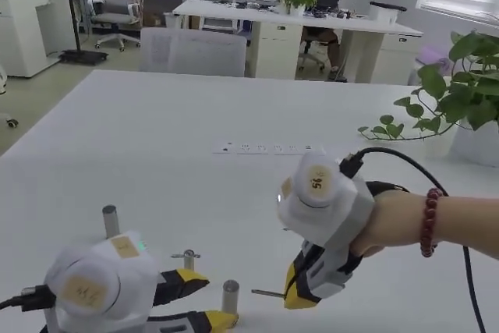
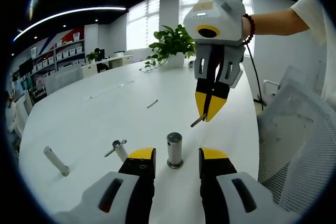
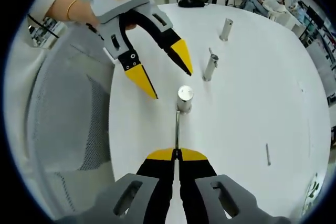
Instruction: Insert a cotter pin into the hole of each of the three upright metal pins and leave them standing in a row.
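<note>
Three short metal pins stand in a row on the white table [image 1: 156, 146]. The far one [image 1: 111, 221] is bare. The middle one [image 1: 188, 259] has a cotter pin through its top. The near pin [image 1: 230, 296] is bare and stands between the jaws of my left gripper [image 1: 212, 298], which is open around it without touching. In the left gripper view this pin [image 2: 174, 149] rises just beyond the yellow fingertips [image 2: 142, 153]. My right gripper [image 3: 177, 153] is shut on a cotter pin [image 3: 177, 129] whose tip points at the near pin [image 3: 184, 98], almost touching its side.
A loose cotter pin [image 2: 153, 103] lies farther out on the table. A potted plant [image 1: 460, 107] stands at the right edge, and a flush socket strip [image 1: 265, 148] sits mid-table. A grey chair [image 1: 195, 51], desks and a seated person are beyond the table.
</note>
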Action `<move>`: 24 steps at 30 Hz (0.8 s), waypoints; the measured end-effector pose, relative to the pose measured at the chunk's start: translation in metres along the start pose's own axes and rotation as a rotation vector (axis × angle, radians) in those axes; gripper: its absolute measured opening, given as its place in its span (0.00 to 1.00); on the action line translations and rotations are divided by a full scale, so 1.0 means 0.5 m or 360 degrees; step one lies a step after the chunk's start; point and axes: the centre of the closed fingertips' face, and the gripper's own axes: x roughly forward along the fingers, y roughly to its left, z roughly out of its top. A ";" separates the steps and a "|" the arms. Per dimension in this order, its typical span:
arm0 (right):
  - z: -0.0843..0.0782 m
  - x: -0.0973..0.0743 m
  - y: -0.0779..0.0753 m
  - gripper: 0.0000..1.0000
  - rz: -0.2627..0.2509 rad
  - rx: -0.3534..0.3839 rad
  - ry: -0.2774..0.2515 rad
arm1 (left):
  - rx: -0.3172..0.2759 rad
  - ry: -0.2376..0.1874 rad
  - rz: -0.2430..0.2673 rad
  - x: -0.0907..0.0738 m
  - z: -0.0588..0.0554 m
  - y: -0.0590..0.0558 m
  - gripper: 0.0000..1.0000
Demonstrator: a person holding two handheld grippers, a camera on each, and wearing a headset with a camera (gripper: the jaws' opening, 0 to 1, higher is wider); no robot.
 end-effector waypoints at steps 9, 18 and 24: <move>0.000 0.013 -0.004 0.03 0.0008 0.0026 0.0051 | -0.0002 -0.0002 -0.0021 0.018 -0.002 0.001 0.29; 0.003 0.018 -0.009 0.03 0.0023 0.0056 0.0082 | -0.0013 0.0027 -0.0027 0.040 -0.013 0.002 0.26; 0.007 0.022 -0.011 0.03 0.0031 0.0055 0.0094 | -0.0032 0.0035 -0.0041 0.049 -0.019 0.001 0.24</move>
